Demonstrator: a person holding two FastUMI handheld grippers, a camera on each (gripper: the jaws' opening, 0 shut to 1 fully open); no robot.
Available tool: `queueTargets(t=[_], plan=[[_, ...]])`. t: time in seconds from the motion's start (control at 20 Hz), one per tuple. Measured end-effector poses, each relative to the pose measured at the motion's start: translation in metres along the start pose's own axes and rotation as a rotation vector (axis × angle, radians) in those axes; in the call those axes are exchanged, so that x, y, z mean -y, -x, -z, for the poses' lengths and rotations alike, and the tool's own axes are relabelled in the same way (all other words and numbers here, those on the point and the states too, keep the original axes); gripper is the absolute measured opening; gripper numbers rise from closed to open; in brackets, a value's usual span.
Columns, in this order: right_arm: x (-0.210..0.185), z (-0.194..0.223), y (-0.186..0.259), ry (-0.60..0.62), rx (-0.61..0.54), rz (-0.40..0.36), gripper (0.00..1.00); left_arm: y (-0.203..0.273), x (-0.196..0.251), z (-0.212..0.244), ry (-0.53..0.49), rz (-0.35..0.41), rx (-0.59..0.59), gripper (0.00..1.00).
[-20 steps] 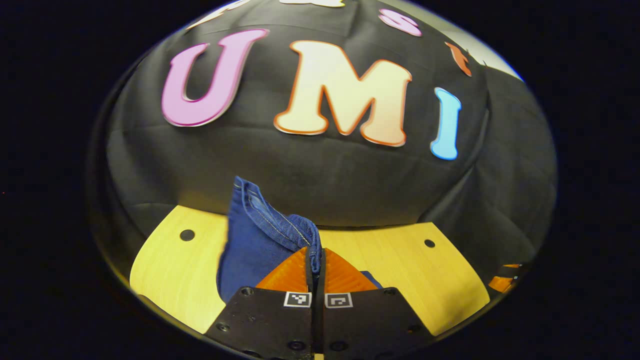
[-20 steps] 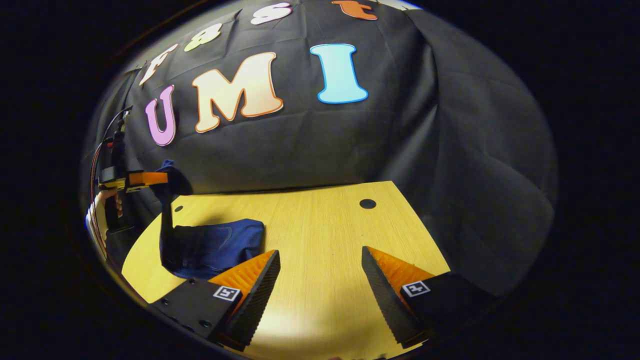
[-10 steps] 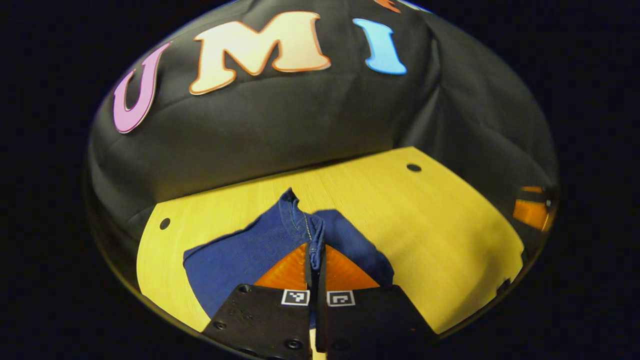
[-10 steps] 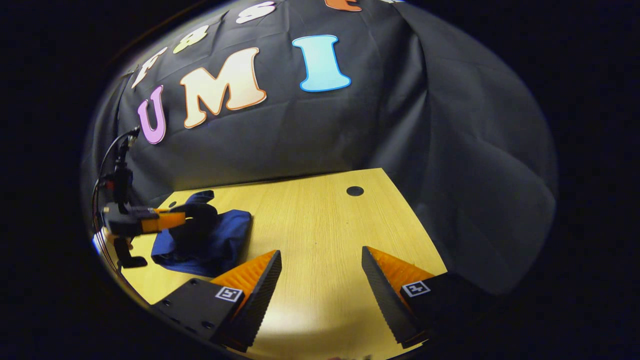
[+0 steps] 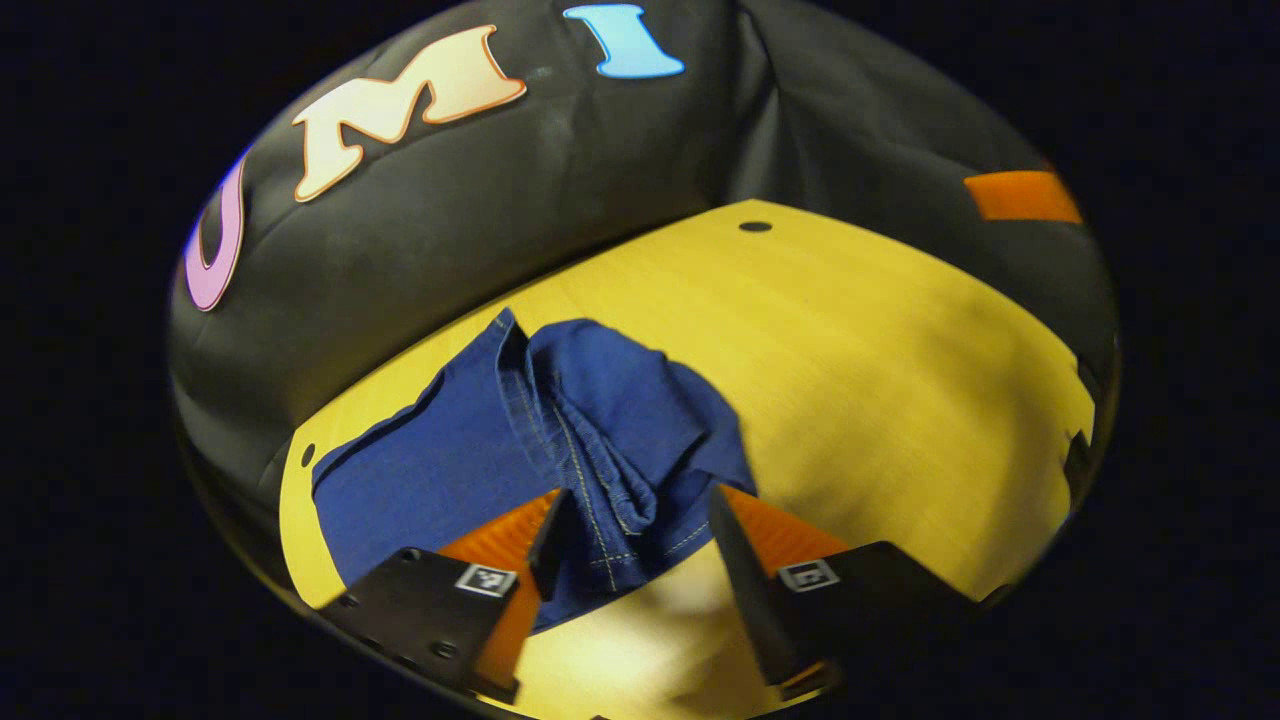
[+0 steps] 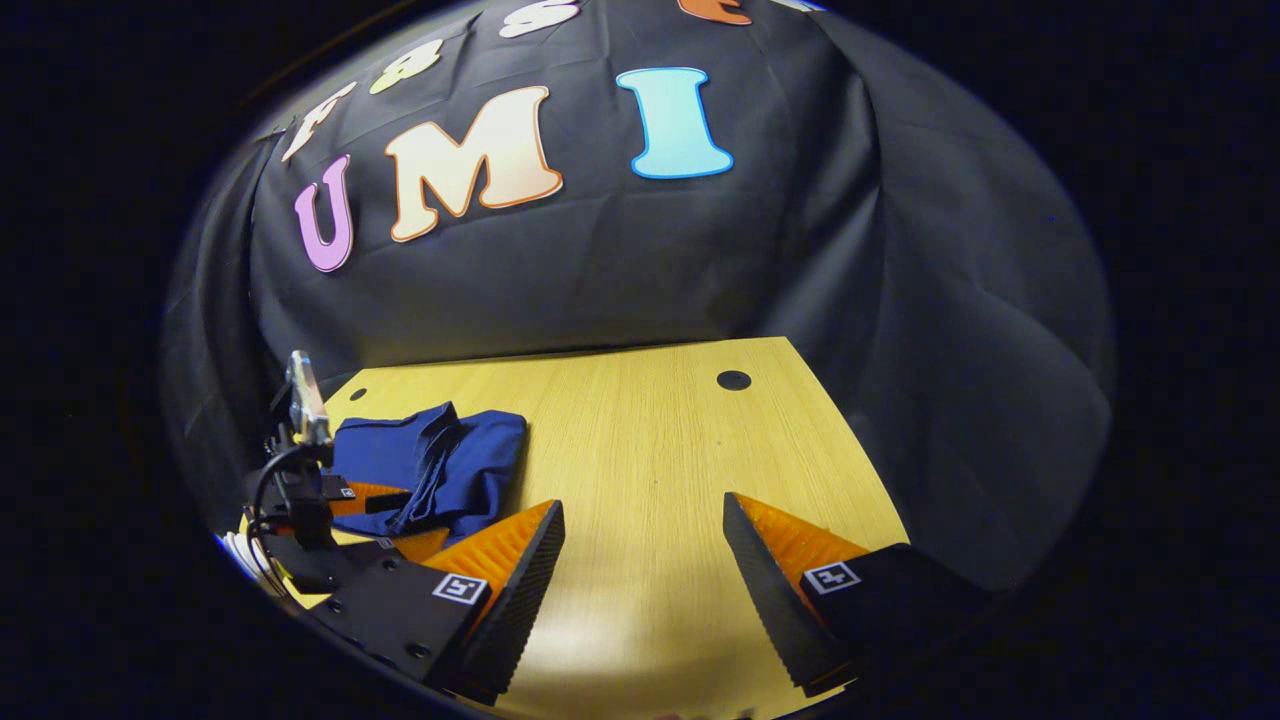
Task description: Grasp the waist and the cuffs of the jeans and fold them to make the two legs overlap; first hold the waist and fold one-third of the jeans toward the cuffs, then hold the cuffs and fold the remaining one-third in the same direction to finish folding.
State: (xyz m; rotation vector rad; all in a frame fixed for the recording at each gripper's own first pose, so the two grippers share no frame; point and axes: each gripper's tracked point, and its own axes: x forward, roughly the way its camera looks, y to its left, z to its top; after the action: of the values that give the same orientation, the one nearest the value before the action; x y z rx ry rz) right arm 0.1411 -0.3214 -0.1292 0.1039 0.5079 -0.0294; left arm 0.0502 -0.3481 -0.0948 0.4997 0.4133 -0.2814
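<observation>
The blue jeans (image 5: 560, 420) lie in a folded bundle on the yellow wooden table (image 5: 880, 350), towards its left side. The stitched cuff end rests rumpled on top, reaching down between the fingers of my left gripper (image 5: 635, 540). That gripper is open, its jaws standing apart on either side of the cuff. In the right gripper view the jeans (image 6: 440, 465) sit at the table's left, with the left gripper (image 6: 345, 500) low beside them. My right gripper (image 6: 642, 520) hangs open over bare table (image 6: 650, 450), well to the right of the jeans, with nothing between its fingers.
Black cloth walls close the table at the back and right. Small round holes (image 6: 733, 380) mark the tabletop near its far corners. An orange part (image 5: 1020, 195) shows at the far right in the left gripper view. Cables run from the left gripper.
My left gripper came down with the cuff from high above the table, laid it on the folded jeans and opened, letting go. The right gripper stayed open and hardly moved.
</observation>
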Motion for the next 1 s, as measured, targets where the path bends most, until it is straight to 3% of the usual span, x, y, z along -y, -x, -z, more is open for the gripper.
queueTargets(t=[0.05,0.1,0.15,0.2,0.35,0.45,0.65,0.75,0.8,1.0], plan=[[-0.006,0.0,0.004,0.007,0.007,0.0,0.99,0.011,-0.002,-0.008,0.017,-0.006,0.037,0.78],[-0.013,-0.002,0.008,0.015,0.013,0.0,0.94,0.024,-0.008,-0.016,0.044,-0.019,0.078,0.94],[-0.022,-0.003,0.012,0.021,0.02,-0.004,0.98,0.041,-0.016,-0.022,0.077,-0.032,0.112,0.94],[-0.034,-0.005,0.016,0.025,0.035,-0.012,0.94,0.057,-0.027,-0.024,0.116,-0.045,0.14,0.94],[-0.076,-0.013,0.028,0.027,0.097,-0.039,0.98,0.098,-0.068,-0.017,0.195,-0.091,0.179,0.94],[-0.111,-0.018,0.039,0.014,0.146,-0.059,0.94,0.124,-0.099,-0.004,0.218,-0.125,0.19,0.95],[-0.18,-0.023,0.056,-0.03,0.208,-0.117,0.99,0.167,-0.155,0.023,0.238,-0.18,0.209,0.95],[-0.2,-0.027,0.063,-0.025,0.238,-0.121,0.94,0.181,-0.173,0.033,0.289,-0.176,0.224,0.95],[-0.211,-0.028,0.067,-0.024,0.247,-0.127,0.99,0.184,-0.182,0.036,0.316,-0.175,0.233,0.94],[-0.238,-0.027,0.081,0.004,0.261,-0.121,0.98,0.188,-0.216,0.057,0.36,-0.197,0.229,0.95]])
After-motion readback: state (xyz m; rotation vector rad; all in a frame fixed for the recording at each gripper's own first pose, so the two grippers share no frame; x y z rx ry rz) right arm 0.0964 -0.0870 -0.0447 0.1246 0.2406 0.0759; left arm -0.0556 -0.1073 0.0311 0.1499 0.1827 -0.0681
